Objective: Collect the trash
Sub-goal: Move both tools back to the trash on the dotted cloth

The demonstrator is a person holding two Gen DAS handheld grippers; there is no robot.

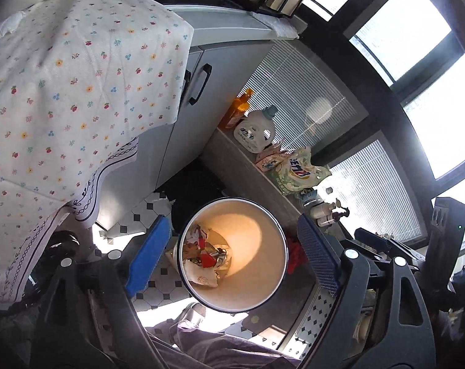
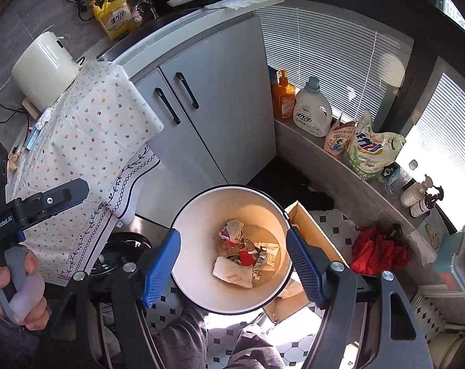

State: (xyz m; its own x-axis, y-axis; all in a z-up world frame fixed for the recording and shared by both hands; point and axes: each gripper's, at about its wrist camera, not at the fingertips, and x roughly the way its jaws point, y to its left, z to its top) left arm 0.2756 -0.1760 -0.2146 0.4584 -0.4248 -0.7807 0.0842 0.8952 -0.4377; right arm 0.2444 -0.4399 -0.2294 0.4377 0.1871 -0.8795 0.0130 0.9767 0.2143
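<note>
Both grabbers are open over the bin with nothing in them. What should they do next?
Probably swing the left gripper toward the floral-cloth table, where a crumpled white tissue lies. Both grippers' jaws are open and empty above the trash bin, which already holds wrappers, so more trash must be fetched.

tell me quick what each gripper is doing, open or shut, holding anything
left gripper: open, holding nothing.
right gripper: open, holding nothing.

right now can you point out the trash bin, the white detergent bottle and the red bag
trash bin [image 2: 201,295], right wrist view, bare inner wall
white detergent bottle [image 2: 311,113], right wrist view, middle of body
red bag [image 2: 377,252], right wrist view, crumpled middle
</note>
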